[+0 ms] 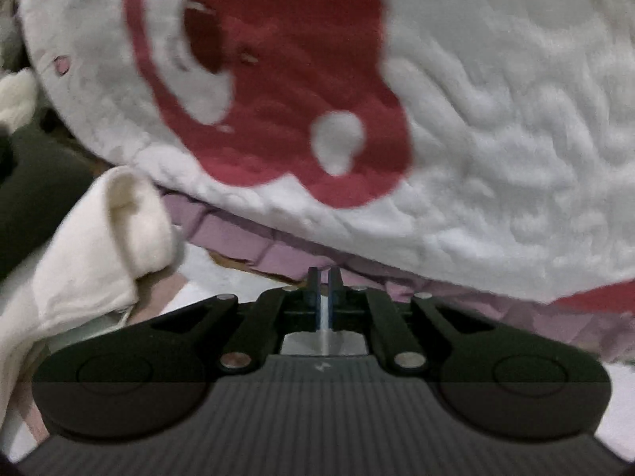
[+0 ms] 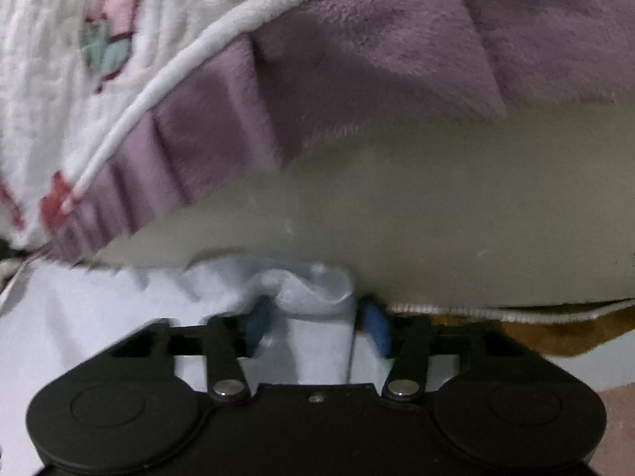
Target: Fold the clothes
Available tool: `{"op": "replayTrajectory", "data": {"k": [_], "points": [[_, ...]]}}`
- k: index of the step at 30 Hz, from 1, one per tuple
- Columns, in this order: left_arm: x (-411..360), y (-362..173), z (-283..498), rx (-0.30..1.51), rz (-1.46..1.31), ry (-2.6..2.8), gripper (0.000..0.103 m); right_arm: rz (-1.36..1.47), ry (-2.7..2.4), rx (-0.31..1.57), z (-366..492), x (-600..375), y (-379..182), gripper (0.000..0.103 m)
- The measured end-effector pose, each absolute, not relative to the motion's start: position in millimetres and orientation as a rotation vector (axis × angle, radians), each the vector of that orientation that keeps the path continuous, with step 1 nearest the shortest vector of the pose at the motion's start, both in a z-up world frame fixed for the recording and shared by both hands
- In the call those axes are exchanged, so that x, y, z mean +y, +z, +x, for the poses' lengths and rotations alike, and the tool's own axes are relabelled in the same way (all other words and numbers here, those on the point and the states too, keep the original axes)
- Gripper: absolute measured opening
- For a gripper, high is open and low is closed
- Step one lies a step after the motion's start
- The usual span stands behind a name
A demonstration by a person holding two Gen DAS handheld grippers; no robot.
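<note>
Straddling a bunched fold of pale blue-white cloth [image 2: 309,289] beside the purple-frilled bed cover [image 2: 357,59], the right gripper [image 2: 317,323] stands wide; the left gripper [image 1: 324,291] is pinched nearly closed, apparently empty. Closing squarely on the fold would likely secure it.

Left wrist view: a blanket [image 1: 496,139] fills the top, a crumpled garment [image 1: 99,246] sits lower left. Right wrist view: a cloth [image 2: 309,289] lies bunched at centre, under the blanket's frill [image 2: 357,79].

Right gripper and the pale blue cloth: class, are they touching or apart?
Touching. In the right wrist view the pale blue cloth bunches between the open right gripper, lying against its left blue pad.
</note>
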State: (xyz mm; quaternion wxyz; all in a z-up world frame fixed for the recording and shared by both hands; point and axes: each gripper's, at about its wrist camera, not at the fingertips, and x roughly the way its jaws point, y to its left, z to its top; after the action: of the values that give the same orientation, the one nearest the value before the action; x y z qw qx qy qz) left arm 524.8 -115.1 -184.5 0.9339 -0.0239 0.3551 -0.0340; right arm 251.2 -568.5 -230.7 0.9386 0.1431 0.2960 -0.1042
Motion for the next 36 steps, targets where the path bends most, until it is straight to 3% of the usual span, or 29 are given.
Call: {"op": "replayTrajectory", "data": {"k": [1, 5, 9, 11, 12, 14, 16, 18, 25, 28, 31, 32, 36], "points": [[-109.2, -180.9, 516.0, 0.725, -0.052, -0.083, 0.007, 0.245, -0.206, 0.610, 251.8, -562.9, -228.7, 0.006], [-97.0, -169.1, 463.4, 0.778, 0.007, -0.136, 0.011, 0.107, -0.268, 0.509, 234.5, -552.1, -203.8, 0.004], [-84.8, -157.2, 410.9, 0.830, 0.066, -0.188, 0.034, 0.009, -0.291, 0.569, 240.0, -549.5, -200.6, 0.000], [-78.7, -151.3, 384.6, 0.856, 0.096, -0.214, 0.044, -0.084, -0.300, 0.631, 245.1, -543.5, -204.1, 0.013], [-75.7, -148.3, 371.5, 0.869, 0.111, -0.227, 0.045, -0.111, -0.309, 0.652, 245.6, -541.1, -203.6, 0.015], [-66.1, -141.1, 337.7, 0.901, 0.162, -0.221, 0.046, -0.016, -0.355, 0.628, 231.6, -541.0, -185.8, 0.038], [-55.3, -131.3, 304.2, 0.912, 0.219, -0.204, 0.051, 0.138, -0.353, 0.591, 214.9, -544.5, -160.7, 0.050], [-42.6, -120.0, 273.5, 0.902, 0.272, -0.189, 0.059, 0.233, -0.308, 0.558, 202.6, -542.4, -135.5, 0.050], [9.6, -57.3, 170.0, 0.822, 0.427, -0.139, 0.056, 0.821, 0.117, 0.475, 152.8, -514.4, -92.2, 0.054], [46.4, -40.8, 139.7, 0.837, 0.371, -0.112, 0.056, 1.032, 0.363, 0.482, 141.2, -487.3, -81.2, 0.054], [96.9, -46.8, 120.8, 0.954, 0.151, -0.063, 0.057, 0.897, 0.520, 0.610, 144.4, -432.1, -58.6, 0.058], [115.8, -53.3, 117.2, 1.010, 0.037, -0.046, 0.061, 0.809, 0.530, 0.638, 141.9, -409.0, -52.0, 0.060], [179.0, -95.7, 116.3, 1.131, -0.516, 0.005, 0.062, 0.559, 0.534, 0.714, 126.1, -343.2, -55.2, 0.060]]}}
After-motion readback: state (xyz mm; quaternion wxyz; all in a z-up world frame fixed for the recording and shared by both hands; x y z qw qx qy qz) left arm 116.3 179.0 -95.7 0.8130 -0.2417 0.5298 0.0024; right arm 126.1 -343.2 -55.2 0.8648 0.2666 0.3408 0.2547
